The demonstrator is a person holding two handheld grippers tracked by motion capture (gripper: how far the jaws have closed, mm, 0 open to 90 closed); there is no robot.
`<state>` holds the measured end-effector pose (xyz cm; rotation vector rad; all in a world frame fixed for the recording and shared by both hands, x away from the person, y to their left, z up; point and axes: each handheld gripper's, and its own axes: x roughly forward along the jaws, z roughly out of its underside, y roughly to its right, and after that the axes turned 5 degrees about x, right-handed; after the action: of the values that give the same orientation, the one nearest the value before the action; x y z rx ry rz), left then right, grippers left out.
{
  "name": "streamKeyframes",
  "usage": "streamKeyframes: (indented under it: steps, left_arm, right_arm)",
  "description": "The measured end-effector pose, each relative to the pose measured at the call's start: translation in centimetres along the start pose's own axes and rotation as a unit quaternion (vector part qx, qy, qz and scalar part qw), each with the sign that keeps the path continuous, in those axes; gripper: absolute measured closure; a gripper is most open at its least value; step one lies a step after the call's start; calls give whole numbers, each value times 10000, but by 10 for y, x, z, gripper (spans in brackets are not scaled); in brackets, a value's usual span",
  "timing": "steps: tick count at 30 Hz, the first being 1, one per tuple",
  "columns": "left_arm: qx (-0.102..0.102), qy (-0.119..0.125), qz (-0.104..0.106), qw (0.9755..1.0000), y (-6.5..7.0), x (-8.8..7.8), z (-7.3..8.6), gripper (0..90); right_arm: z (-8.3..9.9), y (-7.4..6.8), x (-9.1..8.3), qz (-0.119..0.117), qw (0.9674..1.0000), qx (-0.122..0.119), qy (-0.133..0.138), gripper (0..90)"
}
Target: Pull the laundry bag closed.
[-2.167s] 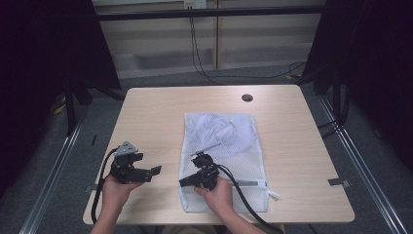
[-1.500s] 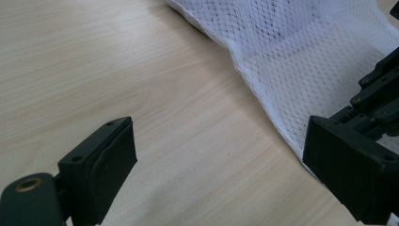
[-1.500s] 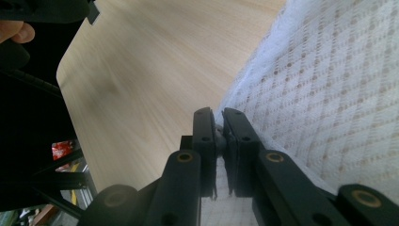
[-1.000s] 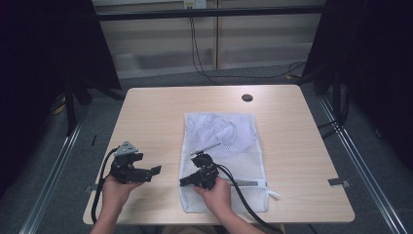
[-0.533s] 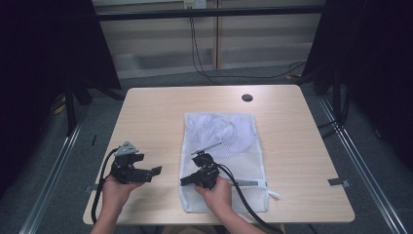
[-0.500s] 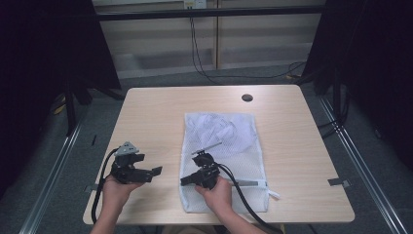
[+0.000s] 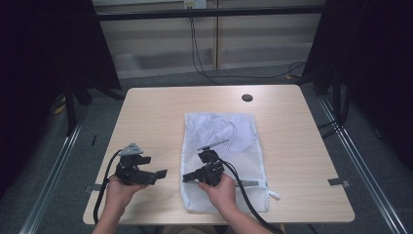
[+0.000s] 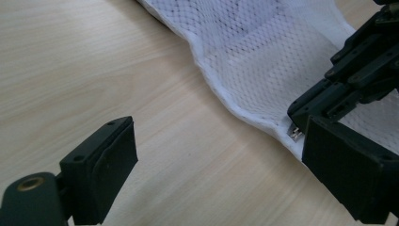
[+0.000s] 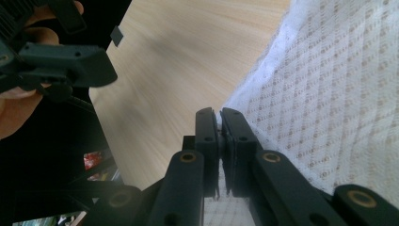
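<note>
A white mesh bag lies flat on the wooden table, with something pale inside its far half. My right gripper is at the bag's left edge, shut on that edge; white mesh shows between its pads. In the left gripper view a small metal tab sits at the pinched spot, under the right gripper. My left gripper rests just left of the bag, open, with bare wood between its jaws. The mesh bag lies just ahead of them.
A dark round hole sits near the table's far edge. A zip strip runs across the bag's near end. Cables trail from both grippers off the near edge. Black curtains and metal rails flank the table.
</note>
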<state>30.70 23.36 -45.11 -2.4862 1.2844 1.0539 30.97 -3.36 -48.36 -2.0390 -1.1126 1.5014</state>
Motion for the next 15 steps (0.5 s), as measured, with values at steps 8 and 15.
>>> streamKeyframes:
  steps: [8, 15]
  left_arm:
    - [-265, -30, 287, 9992, 2, 4, -1, 91]
    - [-277, -146, 527, 9981, 9, 12, -3, 88]
  right_arm:
    - [-1, 0, -5, -82, 9999, -30, 109, 858]
    - [-1, -1, -9, -106, 9997, -53, 191, 858]
